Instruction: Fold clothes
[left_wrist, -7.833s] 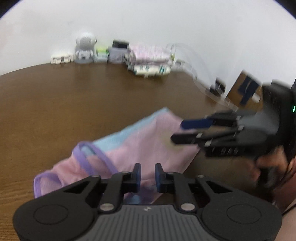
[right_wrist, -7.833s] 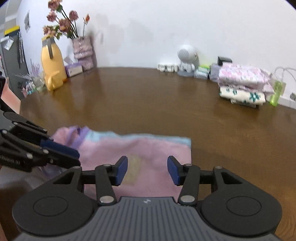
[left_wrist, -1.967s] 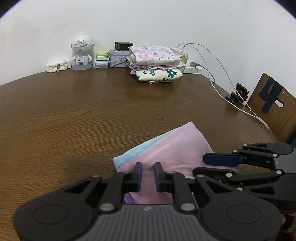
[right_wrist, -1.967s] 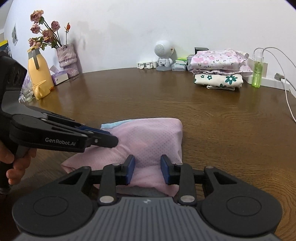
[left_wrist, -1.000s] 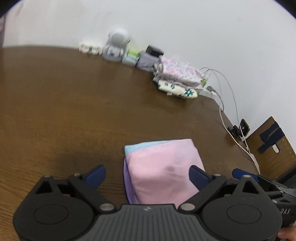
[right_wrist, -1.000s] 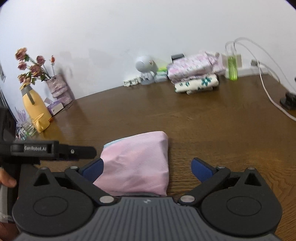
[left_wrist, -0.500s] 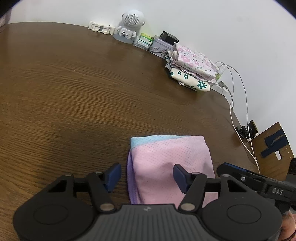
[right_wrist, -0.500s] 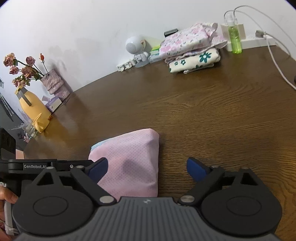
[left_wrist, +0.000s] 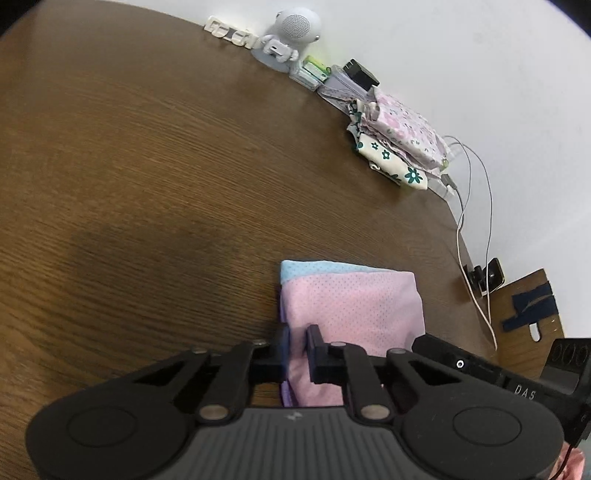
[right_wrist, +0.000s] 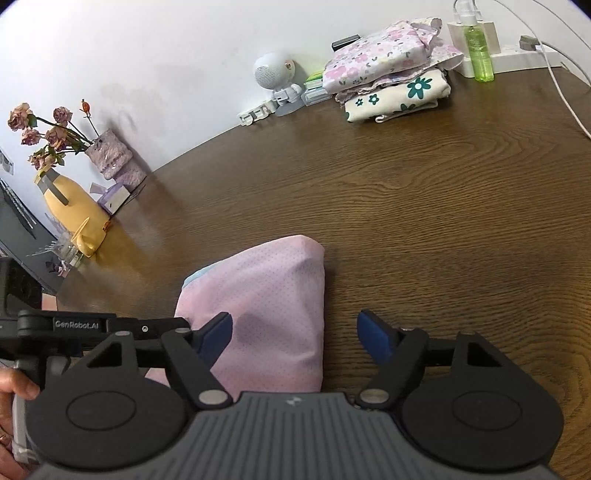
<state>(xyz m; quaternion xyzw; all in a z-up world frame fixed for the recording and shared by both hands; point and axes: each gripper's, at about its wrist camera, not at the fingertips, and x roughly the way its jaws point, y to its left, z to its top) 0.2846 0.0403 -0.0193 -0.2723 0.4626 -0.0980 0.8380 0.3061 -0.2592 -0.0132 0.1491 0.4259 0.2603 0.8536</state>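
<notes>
Pink garment (left_wrist: 351, 314), folded to a small packet w/ a light-blue layer peeking out at its far edge, lies on the brown bench (left_wrist: 147, 177) right in front of both tools. A sec ago both tools stood wide over it; now the left tool (left_wrist: 296, 347) is closing, jaws narrow, pinching the near left edge of the packet, cloth clearly between the pads. Right tool (right_wrist: 295, 332) is closing too but still wide: its left finger (right_wrist: 216, 332) sits over the fabric, its right one out over bare wood, so the packet's right edge is between the jaws, not yet pressed.

Meaning: folding itself looks about done; this reads as a two-sided pick-up, prob. to carry the packet to the stack of folded floral clothes (right_wrist: 391, 70) at the far edge by the wall. Risk: a one-sided pinch could let the layers slip open.
</notes>
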